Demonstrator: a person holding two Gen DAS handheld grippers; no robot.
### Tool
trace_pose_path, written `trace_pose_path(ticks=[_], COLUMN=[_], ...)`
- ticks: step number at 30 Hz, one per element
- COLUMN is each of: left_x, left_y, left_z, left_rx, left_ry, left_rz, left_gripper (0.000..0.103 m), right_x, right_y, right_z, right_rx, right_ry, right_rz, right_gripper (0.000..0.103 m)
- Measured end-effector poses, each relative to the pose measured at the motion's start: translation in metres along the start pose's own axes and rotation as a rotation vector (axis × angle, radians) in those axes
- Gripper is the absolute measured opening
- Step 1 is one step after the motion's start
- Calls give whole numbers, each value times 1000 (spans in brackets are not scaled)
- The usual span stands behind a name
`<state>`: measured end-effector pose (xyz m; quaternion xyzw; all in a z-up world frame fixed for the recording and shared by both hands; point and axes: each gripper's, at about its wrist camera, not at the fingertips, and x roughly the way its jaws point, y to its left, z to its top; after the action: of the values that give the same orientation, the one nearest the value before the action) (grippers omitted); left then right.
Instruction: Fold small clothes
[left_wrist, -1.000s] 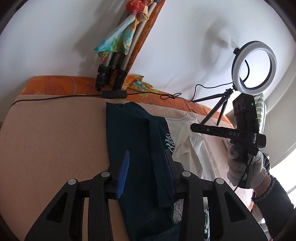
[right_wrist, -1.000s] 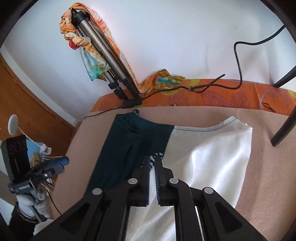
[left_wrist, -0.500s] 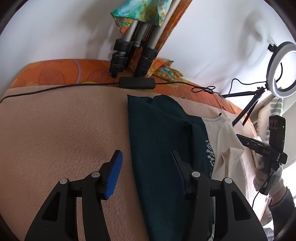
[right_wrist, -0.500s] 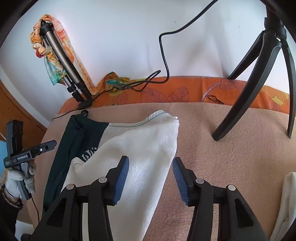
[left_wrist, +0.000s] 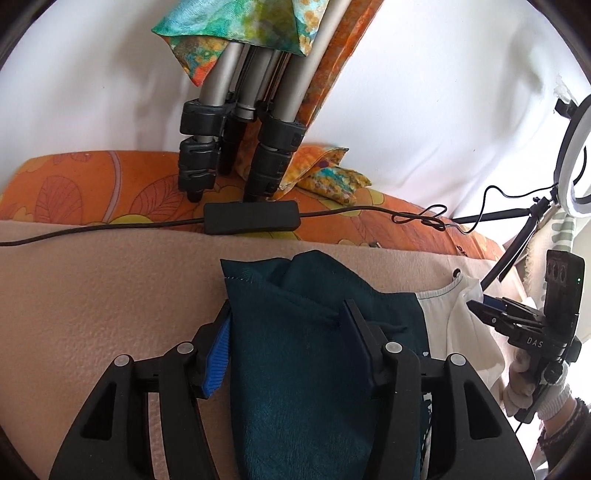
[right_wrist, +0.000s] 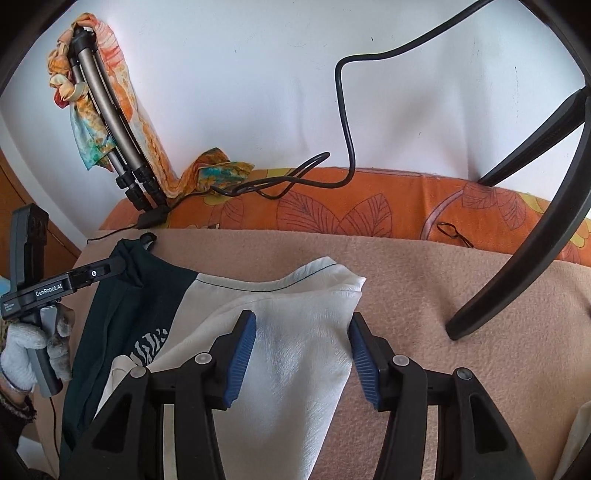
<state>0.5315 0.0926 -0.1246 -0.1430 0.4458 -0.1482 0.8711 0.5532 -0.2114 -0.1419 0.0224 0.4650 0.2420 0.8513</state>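
Straddling the garment now, both tools at once. The left gripper (left_wrist: 286, 347) has its jaws spread either side of the dark teal half of the garment (left_wrist: 306, 369), blue pads clear of the cloth as far as I can see, so nothing is pinched yet. Over on the other side, the right gripper (right_wrist: 299, 354) is spread just as wide over the cream half of the garment (right_wrist: 295, 332), one pad on the fabric side, the other out past its edge above the peach blanket (right_wrist: 406, 277).

The piece lies flat-ish on that blanket, collar end toward the orange leaf-print cushion (right_wrist: 369, 206) along the wall. My read: each tool is lining up on its own top corner so the two sides can be lifted together for a fold.

Writing to report! The left tool's body, seen from the right wrist camera, reads "GenRobot.AI" (right_wrist: 53, 290). The right tool, seen from the left wrist camera, shows "DAS" (left_wrist: 534, 341). A white zebra-like print (right_wrist: 151, 341) sits on the teal fabric; no letters legible there.

Behind, a folded tripod (left_wrist: 236, 122) draped with a colourful scarf (left_wrist: 236, 26) leans on the wall, well clear of the work.
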Motion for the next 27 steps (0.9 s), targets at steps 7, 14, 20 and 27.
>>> trace_pose_path(ticks=[7, 14, 20, 27], left_x=[5, -24, -65, -113], left_y=[-4, -24, -35, -53], left_z=[2, 1, -4, -24], left_rx=[10, 53, 75, 144], left_ry=[5, -27, -56, -78], left_rz=[-5, -72, -108, -114], left_gripper=[3, 2, 2, 2], right_x=[2, -28, -68, -122], right_y=[6, 9, 18, 42], right_z=[2, 6, 7, -21], right_rx=[0, 16, -27, -84], right_ry=[-3, -41, -75, -102], right_rz=[38, 101, 117, 130], right_gripper=[8, 2, 2, 2])
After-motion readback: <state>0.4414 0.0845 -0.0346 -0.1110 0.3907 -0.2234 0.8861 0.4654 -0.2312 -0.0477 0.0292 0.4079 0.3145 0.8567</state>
